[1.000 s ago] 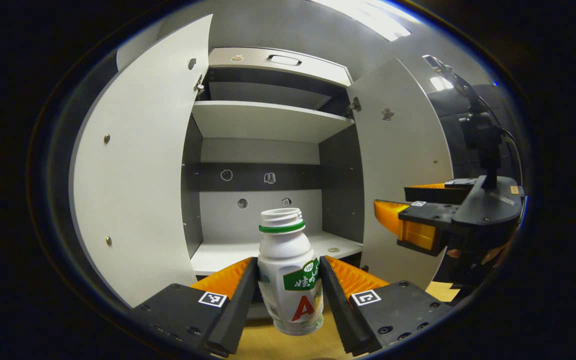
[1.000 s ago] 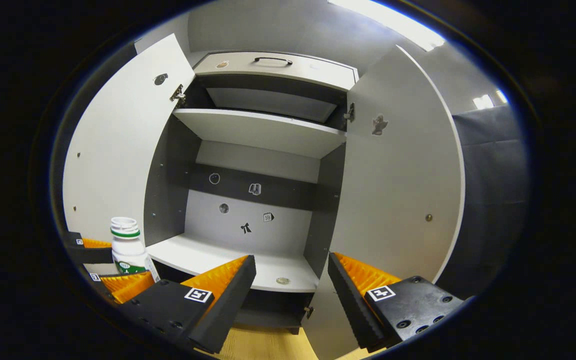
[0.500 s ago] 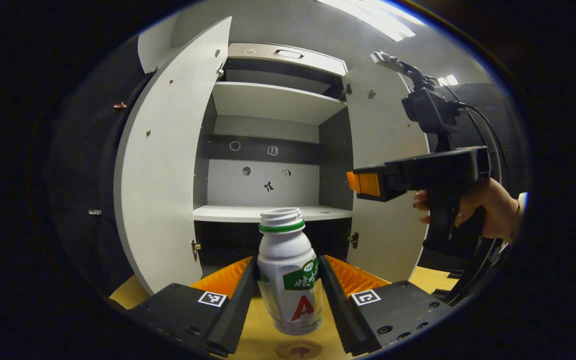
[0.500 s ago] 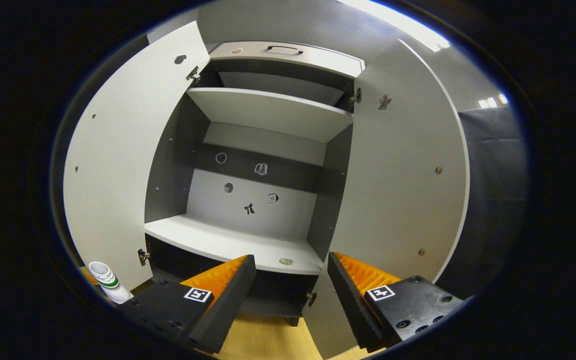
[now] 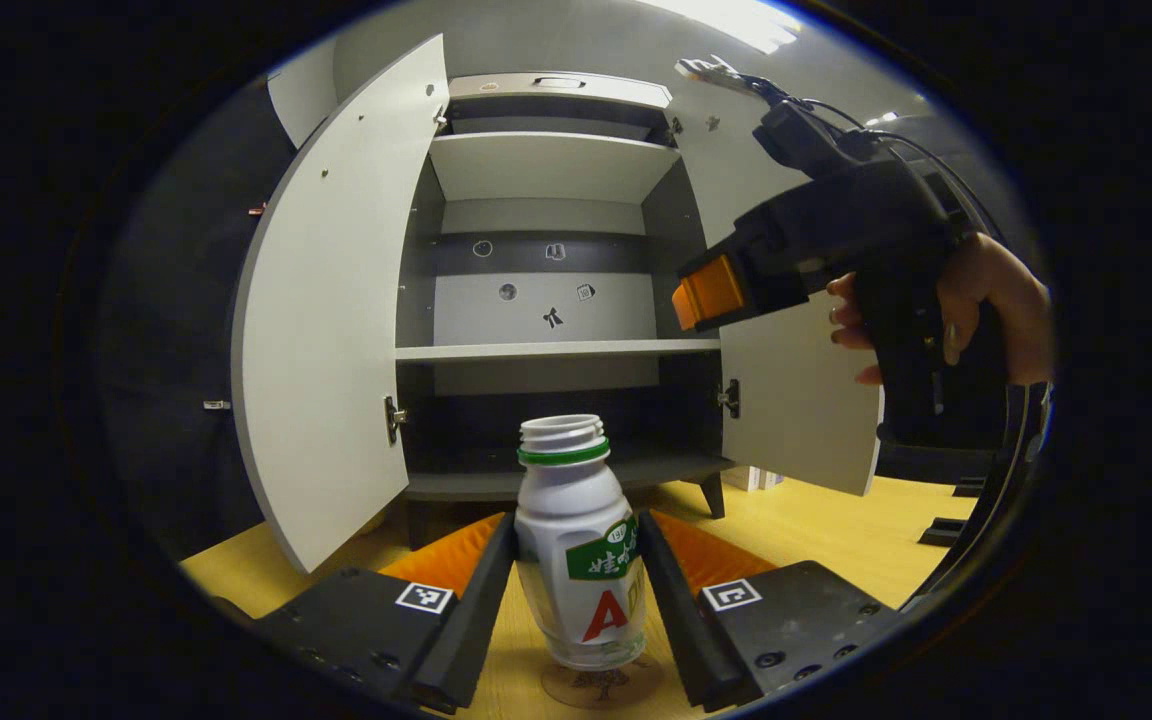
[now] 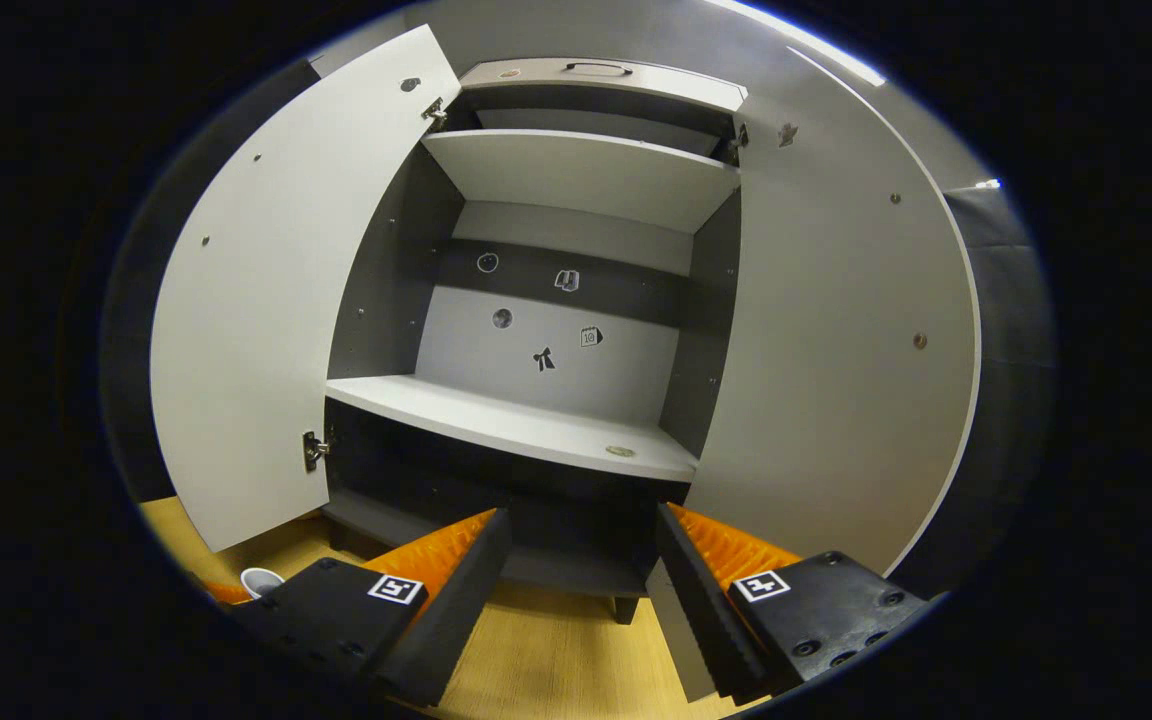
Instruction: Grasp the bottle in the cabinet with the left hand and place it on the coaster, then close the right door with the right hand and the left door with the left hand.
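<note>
Wooden tabletop [image 5: 816, 530] below open cabinet [image 5: 546, 300]; bottle [image 5: 579, 545] lowered since a second ago, clamped by left gripper [image 5: 576, 590], bottom centre, onto coaster [image 5: 601, 688]. Right gripper [image 6: 581, 580] apart, empty. Release next.

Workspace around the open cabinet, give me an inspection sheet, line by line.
Surface: light wooden table, bare in front of the cabinet.
Job's things: white plastic bottle with green neck ring, uncapped, upright over the round brown coaster; grey cabinet's left door and right door both open.
Clutter: small round object on the cabinet shelf.
Grippers: left gripper shut on the bottle; right gripper open, empty, facing the cabinet.
Cables: black cable on the right gripper's top.
Surroundings: small stickers on the cabinet's back wall.
</note>
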`<state>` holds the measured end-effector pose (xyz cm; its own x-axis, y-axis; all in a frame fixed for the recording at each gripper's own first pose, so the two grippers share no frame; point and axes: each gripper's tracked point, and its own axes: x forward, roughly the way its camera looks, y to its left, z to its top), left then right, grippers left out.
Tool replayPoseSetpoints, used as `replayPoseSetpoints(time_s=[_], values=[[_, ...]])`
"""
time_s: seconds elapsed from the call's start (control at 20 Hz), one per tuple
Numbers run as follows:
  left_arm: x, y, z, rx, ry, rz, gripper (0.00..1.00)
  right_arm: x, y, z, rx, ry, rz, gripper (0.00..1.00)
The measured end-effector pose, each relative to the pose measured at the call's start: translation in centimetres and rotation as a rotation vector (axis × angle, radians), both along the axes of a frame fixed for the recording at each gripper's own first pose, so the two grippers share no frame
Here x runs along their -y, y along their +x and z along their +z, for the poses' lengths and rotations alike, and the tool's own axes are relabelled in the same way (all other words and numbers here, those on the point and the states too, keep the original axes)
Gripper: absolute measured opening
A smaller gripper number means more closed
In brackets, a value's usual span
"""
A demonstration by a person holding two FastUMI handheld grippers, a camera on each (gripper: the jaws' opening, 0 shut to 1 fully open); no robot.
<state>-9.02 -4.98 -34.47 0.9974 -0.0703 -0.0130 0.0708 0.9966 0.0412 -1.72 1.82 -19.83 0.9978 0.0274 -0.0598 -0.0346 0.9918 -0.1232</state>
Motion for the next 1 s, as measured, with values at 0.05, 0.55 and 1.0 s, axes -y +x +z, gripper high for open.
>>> replayPoseSetpoints(time_s=[0.05, 0.55, 1.0], values=[[0.0, -0.1, -0.9, -0.006, 0.003, 0.009, 0.76, 0.0, -0.2, -0.4, 0.001, 0.005, 0.007, 0.96], [0.7, -1.1, -4.4, -0.015, 0.017, 0.024, 0.76, 0.4, -1.4, -1.9, 0.027, -0.007, 0.021, 0.96], [0.4, -0.6, -2.9, 0.025, 0.087, 0.038, 0.89, -0.2, -2.1, -1.7, 0.012, -0.023, 0.04, 0.96]])
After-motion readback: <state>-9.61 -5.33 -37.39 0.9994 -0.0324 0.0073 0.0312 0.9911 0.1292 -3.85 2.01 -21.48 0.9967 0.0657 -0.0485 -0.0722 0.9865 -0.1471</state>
